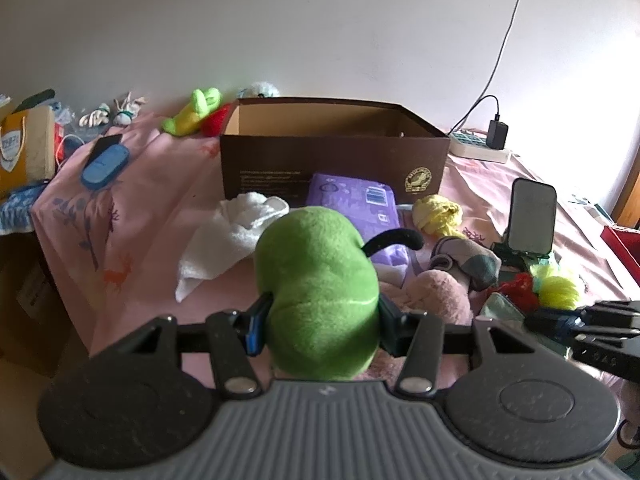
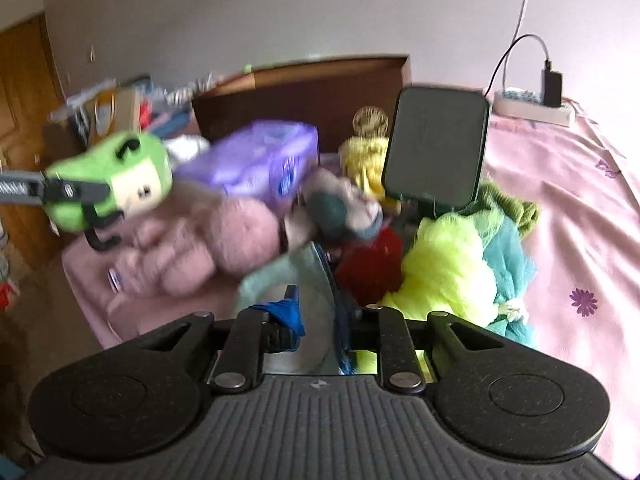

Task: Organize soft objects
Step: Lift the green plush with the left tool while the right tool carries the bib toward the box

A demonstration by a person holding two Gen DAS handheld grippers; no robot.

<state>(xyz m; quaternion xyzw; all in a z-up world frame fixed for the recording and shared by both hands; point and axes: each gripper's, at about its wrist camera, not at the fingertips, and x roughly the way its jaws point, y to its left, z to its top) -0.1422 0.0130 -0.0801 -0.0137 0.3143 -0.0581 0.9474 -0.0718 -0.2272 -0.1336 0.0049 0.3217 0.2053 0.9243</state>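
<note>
The left gripper [image 1: 320,320] was seen part-closed on the green plush [image 1: 316,280], both fingers [image 1: 256,320] pressed into its sides and the fabric dented at the grip. The plush was held clear of the bed [image 1: 132,240], in front of the open brown box [image 1: 332,152].

The right gripper [image 2: 320,320] was seen closed on a thin teal cloth [image 2: 316,280], pinched edge-on between the fingers [image 2: 288,312]. That view was motion-blurred, so the depth of the pinch could not be judged. The cloth lay at the near edge of a pile: pink plush [image 2: 192,248], purple pack [image 2: 264,160], grey sock [image 2: 340,212], red item [image 2: 372,260], yellow-green mesh [image 2: 448,264].

A white towel [image 1: 228,236] and a yellow cloth [image 1: 436,216] were noted just before the box. A phone on a stand [image 1: 534,220] stood at the right, close to the pile.

Step in hand, as judged: the green plush was to be carried over the near wall and dropped inside the box. The plush would best be raised above the rim before being moved forward, so that the wall was not pushed. Release would best be made well inside, not over the edge. The cloth would best be lifted slowly, as neighbouring items or the phone stand might be dragged.
</note>
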